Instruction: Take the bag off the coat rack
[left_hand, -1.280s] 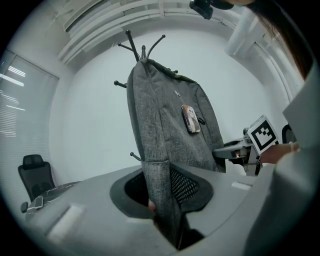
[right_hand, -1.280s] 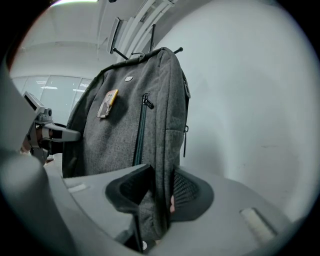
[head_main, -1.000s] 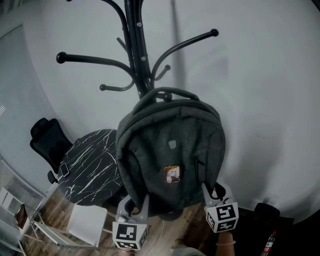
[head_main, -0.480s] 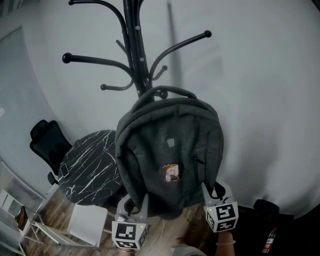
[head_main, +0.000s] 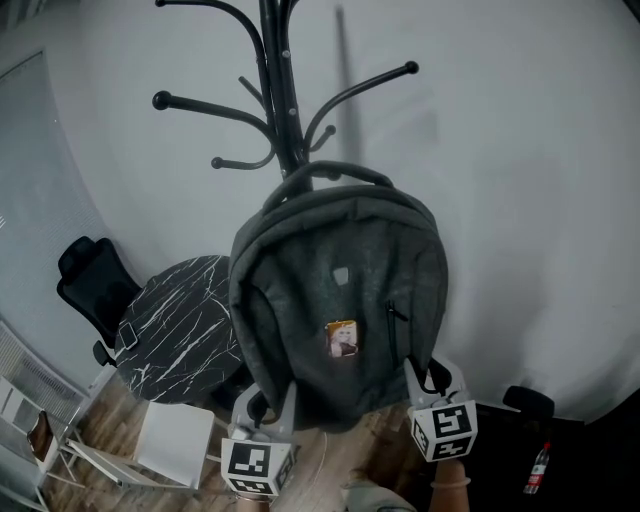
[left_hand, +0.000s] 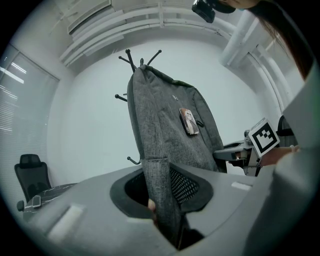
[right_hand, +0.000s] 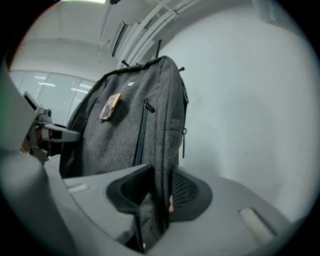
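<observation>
Office chair: black, far left, against the wall.
Round surface: dark marble top, just right of the chair, behind the bag's lower left edge.
Left tool: mine, under the bag's lower left corner. Its jaws stand narrow and are clamped on a fold of grey side fabric, with a mesh panel just beside it.
Coat rack: black pole with curved arms and ball tips, in front of a pale wall.
Bag: grey backpack, upright, in front of the rack's pole. Its top handle is close to the pole. I cannot tell whether it sits on a hook.
Tag: small picture on the bag's front, beside a vertical zip.
Right tool: mine, at the bag's lower right corner. Its jaws have just been closing a little further and are pinched on the side fabric.
Bottle: low at far right, on the floor.
</observation>
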